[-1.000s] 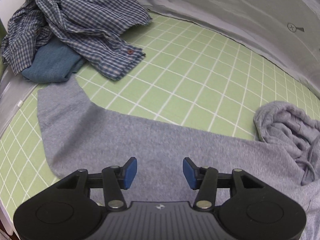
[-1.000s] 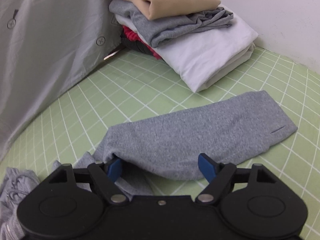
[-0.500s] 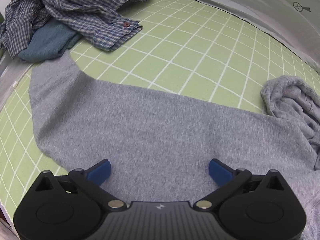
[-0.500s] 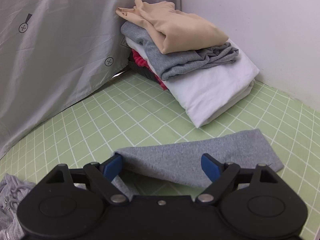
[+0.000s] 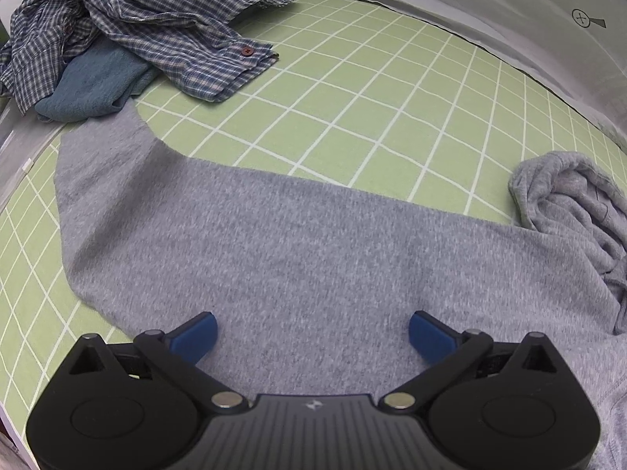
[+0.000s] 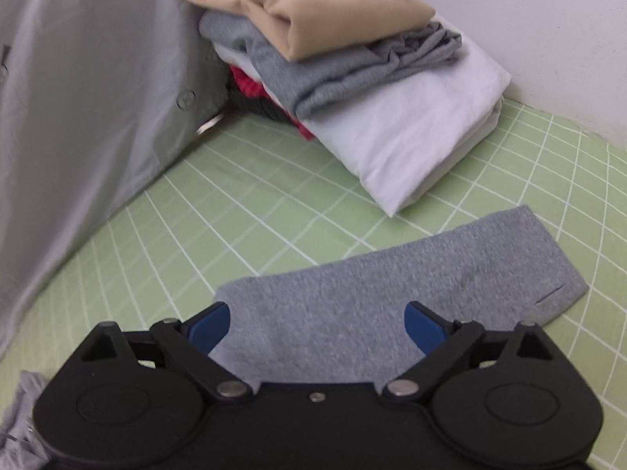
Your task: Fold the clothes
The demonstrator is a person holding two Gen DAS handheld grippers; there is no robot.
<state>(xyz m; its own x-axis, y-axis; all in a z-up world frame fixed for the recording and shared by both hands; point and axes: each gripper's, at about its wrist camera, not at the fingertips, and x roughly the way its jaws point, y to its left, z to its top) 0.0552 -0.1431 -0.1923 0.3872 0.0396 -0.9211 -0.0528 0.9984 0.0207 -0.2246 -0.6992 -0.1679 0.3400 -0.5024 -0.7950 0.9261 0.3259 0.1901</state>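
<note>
Both my left hand-held gripper and right hand-held gripper have just spread wide, grasping nothing; the grey hoodie lies flat on the green checked sheet. A shallow pinch could drag it crooked.

No legible words, brands or numbers in either view. Signs only — a circled cross with a small dark wedge beside it printed on the grey sheet, far right; another circled cross on the grey curtain, left, blurred.
</note>
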